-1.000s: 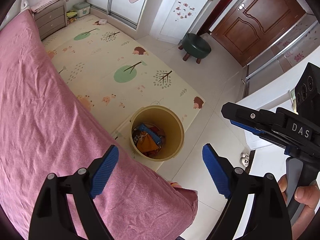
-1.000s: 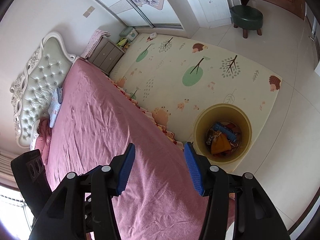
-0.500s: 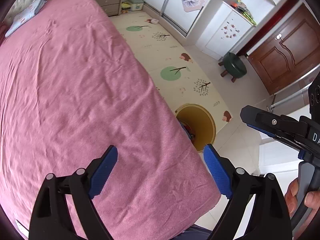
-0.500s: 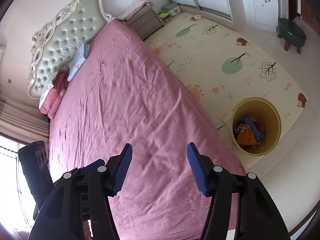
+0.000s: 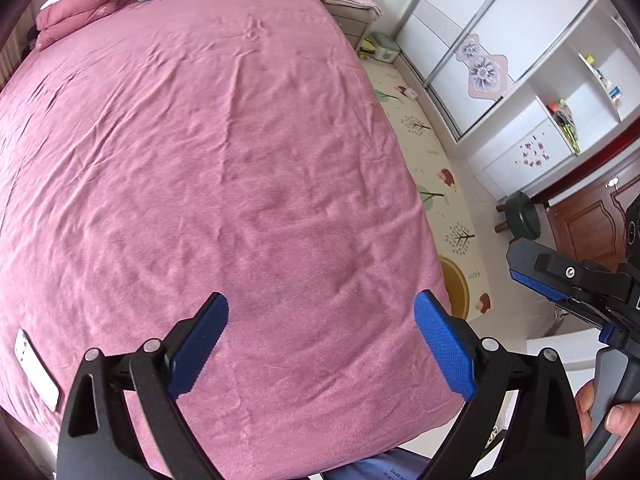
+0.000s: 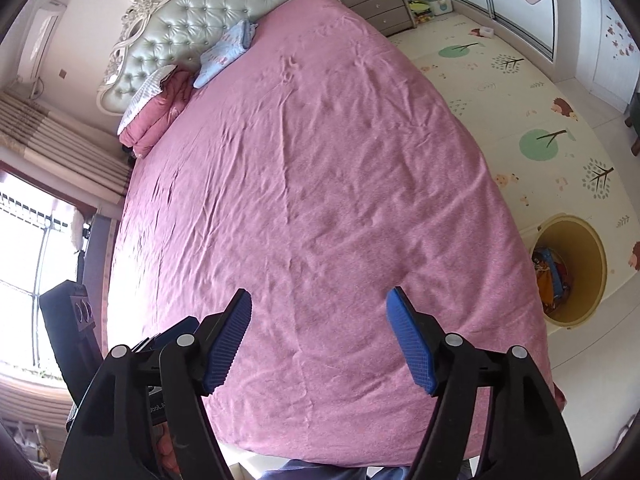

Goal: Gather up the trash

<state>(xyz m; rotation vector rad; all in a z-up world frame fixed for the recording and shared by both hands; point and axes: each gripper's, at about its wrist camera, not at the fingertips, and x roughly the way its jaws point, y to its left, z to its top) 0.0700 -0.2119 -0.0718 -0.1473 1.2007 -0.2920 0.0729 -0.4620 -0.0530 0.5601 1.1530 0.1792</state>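
A yellow trash bin [image 6: 576, 272] stands on the floor mat by the bed's right side and holds orange and blue wrappers [image 6: 550, 276]. In the left wrist view only a slice of its rim [image 5: 456, 284] shows past the bed edge. My left gripper [image 5: 320, 344] is open and empty above the foot of the pink bed [image 5: 224, 152]. My right gripper [image 6: 318, 340] is open and empty above the same bed [image 6: 312, 168]; it also shows at the right of the left wrist view [image 5: 560, 284]. No loose trash shows on the sheet.
A white flat phone-like object [image 5: 36, 368] lies at the bed's near left corner. Pillows and folded blankets [image 6: 180, 80] lie by the headboard. A play mat [image 6: 532, 112], a nightstand [image 6: 380, 0], a green stool [image 5: 524, 216] and wardrobes [image 5: 496, 40] are to the right.
Both views have swung from the bin and floor mat to the left onto the bed. The bin has slid to the right edge. Both grippers stay open and empty.
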